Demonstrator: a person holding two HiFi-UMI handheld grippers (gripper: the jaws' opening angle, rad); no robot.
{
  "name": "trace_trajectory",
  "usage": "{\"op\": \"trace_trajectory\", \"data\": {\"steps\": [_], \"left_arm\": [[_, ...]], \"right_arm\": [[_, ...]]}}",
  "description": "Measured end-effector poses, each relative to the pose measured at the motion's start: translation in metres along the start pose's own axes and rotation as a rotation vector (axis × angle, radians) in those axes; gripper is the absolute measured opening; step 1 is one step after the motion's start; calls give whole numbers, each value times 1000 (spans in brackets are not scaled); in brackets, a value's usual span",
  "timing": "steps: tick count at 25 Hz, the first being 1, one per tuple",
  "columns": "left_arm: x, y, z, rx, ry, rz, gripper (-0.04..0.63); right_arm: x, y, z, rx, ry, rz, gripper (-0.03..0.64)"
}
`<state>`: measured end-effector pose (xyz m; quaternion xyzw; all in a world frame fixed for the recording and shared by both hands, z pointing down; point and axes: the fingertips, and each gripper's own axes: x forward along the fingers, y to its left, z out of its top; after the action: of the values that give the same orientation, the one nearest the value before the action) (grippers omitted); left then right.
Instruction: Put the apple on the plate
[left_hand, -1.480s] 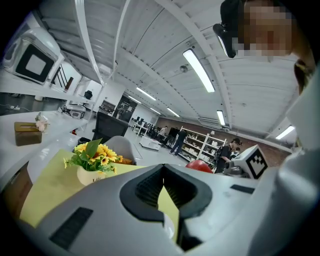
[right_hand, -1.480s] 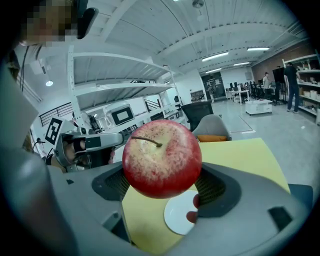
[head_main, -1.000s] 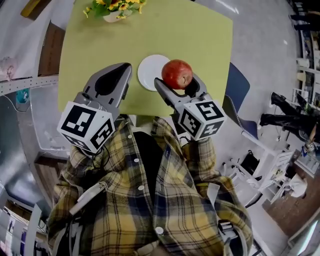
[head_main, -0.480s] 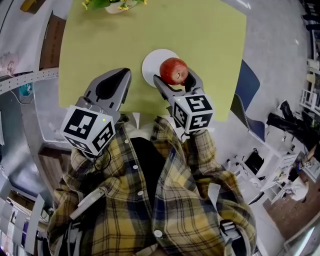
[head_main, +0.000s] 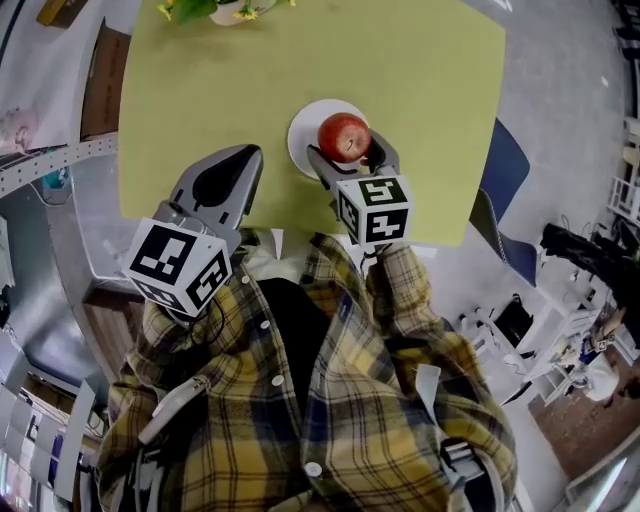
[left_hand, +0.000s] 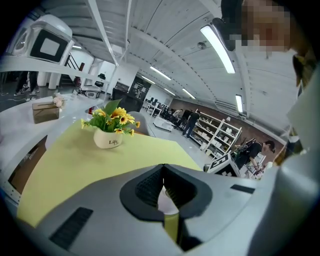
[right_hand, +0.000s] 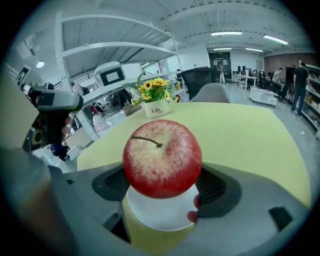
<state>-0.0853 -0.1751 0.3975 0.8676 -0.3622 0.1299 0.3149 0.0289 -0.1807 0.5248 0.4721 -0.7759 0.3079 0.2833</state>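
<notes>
A red apple (head_main: 344, 137) with a short stem sits between the jaws of my right gripper (head_main: 347, 155), which is shut on it. The apple (right_hand: 162, 159) hangs directly above the small white plate (right_hand: 161, 215) in the right gripper view. That plate (head_main: 304, 135) lies near the front edge of the yellow-green table (head_main: 200, 90). My left gripper (head_main: 222, 180) is held over the table's front-left edge, left of the plate, jaws closed together on nothing. Through the left gripper (left_hand: 164, 192) jaws only a sliver of the plate (left_hand: 166, 201) shows.
A white pot of yellow flowers (head_main: 225, 10) stands at the table's far edge, also seen as the flower pot (left_hand: 109, 135) and the flower pot (right_hand: 155, 104). A blue chair (head_main: 500, 175) stands right of the table. Shelving and benches lie to the left.
My right gripper has carried the apple forward and slightly left, from beside the plate's right rim to over the plate. The left gripper has barely moved.
</notes>
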Motion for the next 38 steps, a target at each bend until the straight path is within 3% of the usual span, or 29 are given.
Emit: {"op": "trace_trajectory", "data": {"steps": [7,31,38], "left_arm": [[5,7,-1,-21,11,-2,8],[6,5,-2,-28,2,9,8],[4,1,-2,-26,-1,3,8]], "right_arm": [[16,1,-7,30,47,10,382],[26,0,-28,-52,163,-9,382],[24,-1,-28,-52,149,-30,383]]}}
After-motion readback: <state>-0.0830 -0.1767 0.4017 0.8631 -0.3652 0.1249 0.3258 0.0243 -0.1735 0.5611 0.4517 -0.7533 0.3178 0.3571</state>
